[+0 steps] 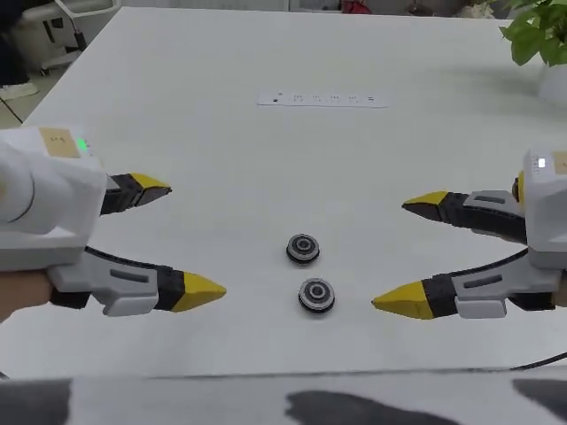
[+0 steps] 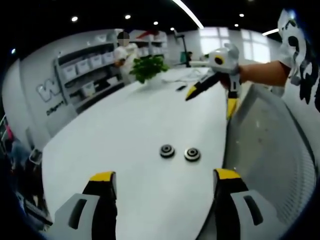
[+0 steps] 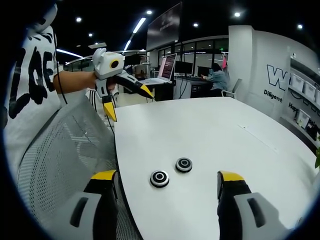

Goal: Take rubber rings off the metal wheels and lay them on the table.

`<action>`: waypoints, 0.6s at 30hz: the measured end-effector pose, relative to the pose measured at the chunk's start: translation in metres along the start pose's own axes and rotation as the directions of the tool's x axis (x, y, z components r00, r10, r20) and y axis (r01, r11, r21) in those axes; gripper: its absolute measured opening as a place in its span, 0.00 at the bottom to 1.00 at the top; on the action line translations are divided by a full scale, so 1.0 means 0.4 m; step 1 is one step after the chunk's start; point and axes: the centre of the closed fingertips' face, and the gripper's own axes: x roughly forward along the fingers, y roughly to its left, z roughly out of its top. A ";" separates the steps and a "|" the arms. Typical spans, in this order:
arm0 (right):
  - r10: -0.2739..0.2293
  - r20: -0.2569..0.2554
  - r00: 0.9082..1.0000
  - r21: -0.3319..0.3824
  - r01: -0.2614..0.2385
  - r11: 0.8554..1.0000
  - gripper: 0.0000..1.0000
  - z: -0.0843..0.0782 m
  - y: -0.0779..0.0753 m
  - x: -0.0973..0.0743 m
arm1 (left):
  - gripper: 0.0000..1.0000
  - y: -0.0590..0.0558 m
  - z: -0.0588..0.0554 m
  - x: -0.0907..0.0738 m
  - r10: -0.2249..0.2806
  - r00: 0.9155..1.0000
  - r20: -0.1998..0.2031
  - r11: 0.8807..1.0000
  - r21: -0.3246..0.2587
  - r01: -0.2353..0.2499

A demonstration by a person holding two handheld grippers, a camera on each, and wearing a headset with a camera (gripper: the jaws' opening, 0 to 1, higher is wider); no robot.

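Two small metal wheels with black rubber rings lie flat near the table's front edge: the farther wheel (image 1: pixel 303 250) (image 2: pixel 167 150) (image 3: pixel 184 164) and the nearer wheel (image 1: pixel 316 296) (image 2: pixel 192 154) (image 3: pixel 159 178). My left gripper (image 1: pixel 193 239) (image 2: pixel 165 176) (image 3: pixel 127 102) hovers to their left, open and holding nothing. To their right my right gripper (image 1: pixel 390 255) (image 3: pixel 167 176) (image 2: pixel 208 102) is likewise open and bare. The wheels sit between the two grippers, apart from both.
A white table (image 1: pixel 266 150) stretches far back, with a white power strip (image 1: pixel 322 99) set in its middle. A potted plant (image 1: pixel 539 35) stands at the back right corner. A mesh chair back (image 3: pixel 70 150) sits at the near edge.
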 end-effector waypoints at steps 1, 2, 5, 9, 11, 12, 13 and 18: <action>0.002 -0.001 1.000 -0.002 -0.002 1.000 0.77 -0.001 -0.002 0.002 | 0.81 0.000 0.001 0.002 -0.002 1.000 0.000 1.000 0.001 0.002; 0.003 -0.003 1.000 -0.004 -0.003 1.000 0.77 -0.002 -0.004 0.003 | 0.81 0.001 0.003 0.006 -0.004 1.000 0.001 1.000 0.004 0.004; 0.005 -0.007 1.000 -0.008 -0.005 1.000 0.76 -0.004 -0.010 0.007 | 0.80 0.003 0.007 0.013 -0.008 1.000 0.002 1.000 0.011 0.008; 0.008 -0.011 1.000 -0.015 -0.008 1.000 0.75 -0.008 -0.016 0.011 | 0.80 0.003 0.010 0.023 -0.014 1.000 0.001 1.000 0.020 0.014; 0.007 -0.015 1.000 -0.020 -0.008 1.000 0.75 -0.011 -0.019 0.013 | 0.80 0.004 0.011 0.026 -0.018 1.000 0.001 1.000 0.022 0.018; 0.006 -0.016 1.000 -0.022 -0.007 1.000 0.74 -0.012 -0.021 0.015 | 0.80 0.004 0.013 0.029 -0.022 1.000 0.005 1.000 0.017 0.022; 0.006 -0.017 1.000 -0.023 -0.007 1.000 0.74 -0.013 -0.024 0.017 | 0.80 0.004 0.015 0.030 -0.025 1.000 0.008 1.000 0.013 0.024; 0.013 -0.017 1.000 -0.029 -0.013 0.999 0.73 -0.015 -0.028 0.025 | 0.79 0.007 0.018 0.042 -0.031 0.999 0.012 0.999 0.011 0.031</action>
